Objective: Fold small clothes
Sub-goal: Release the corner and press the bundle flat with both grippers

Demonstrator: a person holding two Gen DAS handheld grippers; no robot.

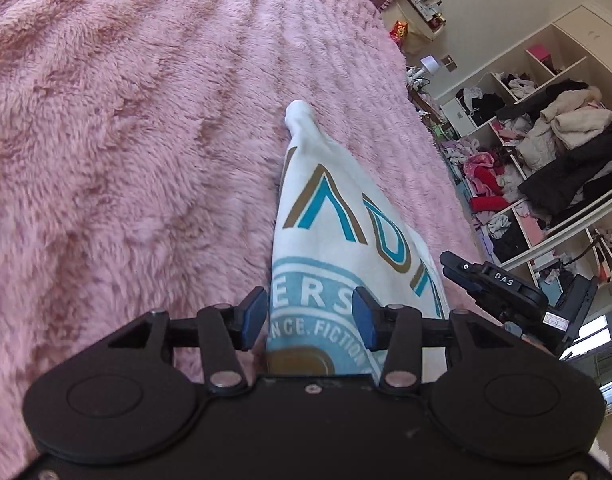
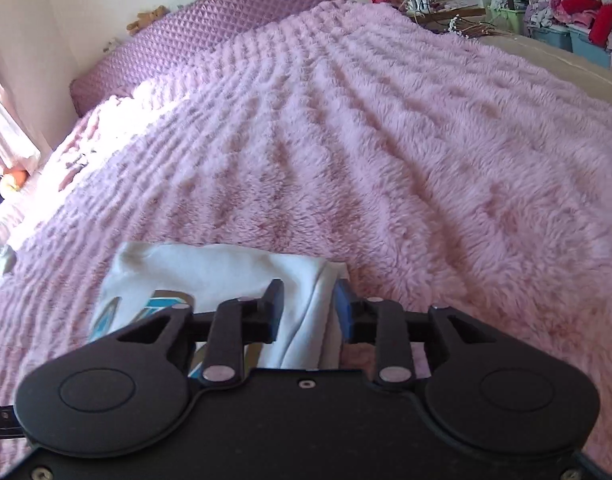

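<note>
A white printed garment (image 1: 338,240) is laid on a fluffy pink blanket (image 1: 126,140), and its two sides are shown differently by the two cameras. In the left wrist view its printed face is seen running from the lower centre of the frame up to a narrow white tip at mid-frame, with teal and brown lettering and a teal round emblem; in the right wrist view the same garment (image 2: 226,268) is seen only as a short white folded edge at the lower centre, with a little of the print showing at lower left. The left gripper (image 1: 310,318) is held with its jaws parted to a middling width; the emblem is framed between the blue pads, which are not seen pressing on it. The right gripper (image 2: 310,308) is also parted to a middling width, a fold of the white cloth lying between its pads; whether the pads bear on it cannot be told. Only in the left view, the right gripper's body is seen at the lower right, with open shelves (image 1: 546,120) crammed with clothes beyond. Only in the right view, a quilted purple headboard (image 2: 210,36) is shown at the upper left.
</note>
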